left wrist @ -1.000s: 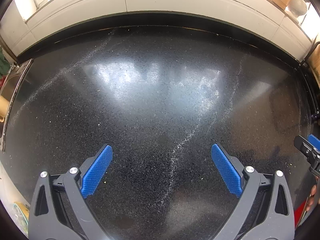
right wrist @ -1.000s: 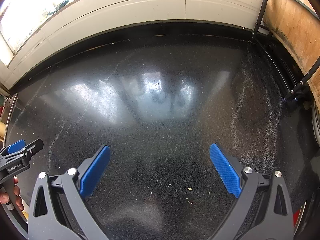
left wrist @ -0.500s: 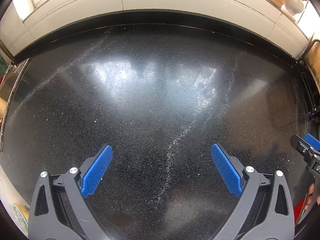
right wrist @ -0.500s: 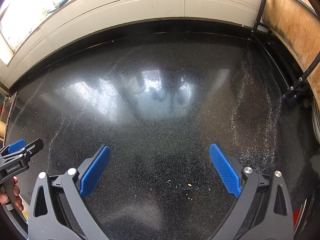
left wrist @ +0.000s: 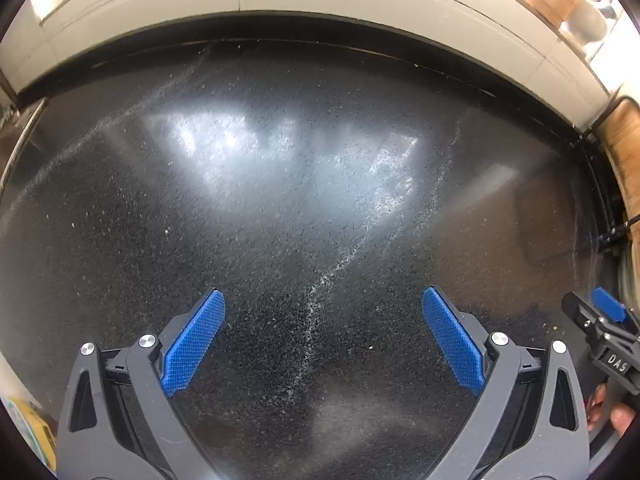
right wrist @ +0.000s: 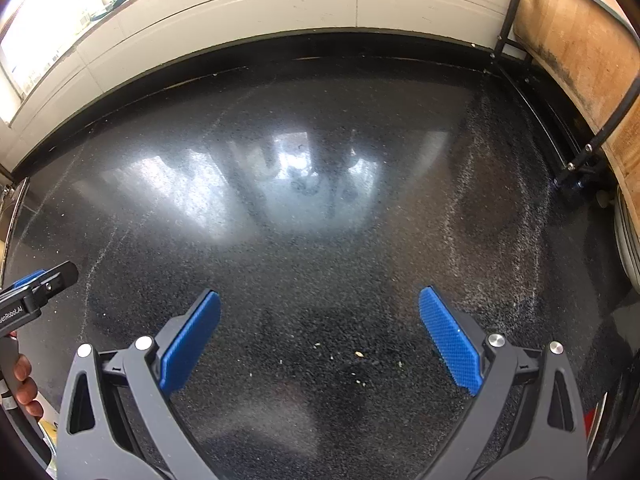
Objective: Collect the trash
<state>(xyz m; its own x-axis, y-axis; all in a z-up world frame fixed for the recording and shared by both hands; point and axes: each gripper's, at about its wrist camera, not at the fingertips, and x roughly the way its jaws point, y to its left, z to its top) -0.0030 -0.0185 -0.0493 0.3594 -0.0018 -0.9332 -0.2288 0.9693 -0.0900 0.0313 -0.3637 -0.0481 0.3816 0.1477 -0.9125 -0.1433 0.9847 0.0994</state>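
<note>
My left gripper (left wrist: 323, 336) is open and empty above a black speckled counter (left wrist: 280, 220). My right gripper (right wrist: 319, 334) is open and empty above the same counter (right wrist: 320, 240). Small pale crumbs (right wrist: 359, 354) lie on the counter between the right gripper's fingers. The right gripper's tip shows at the right edge of the left wrist view (left wrist: 600, 320). The left gripper's tip shows at the left edge of the right wrist view (right wrist: 36, 292). No larger piece of trash is in view.
A white tiled wall (left wrist: 320, 12) runs along the counter's far edge. A wooden board in a black metal rack (right wrist: 580, 48) stands at the right. A metal sink edge (left wrist: 16, 152) lies at the left. White dusty streaks (left wrist: 320, 288) cross the counter.
Both grippers have drifted a little over the counter and stayed open. The crumbs sit slightly higher between the right fingers than before.
</note>
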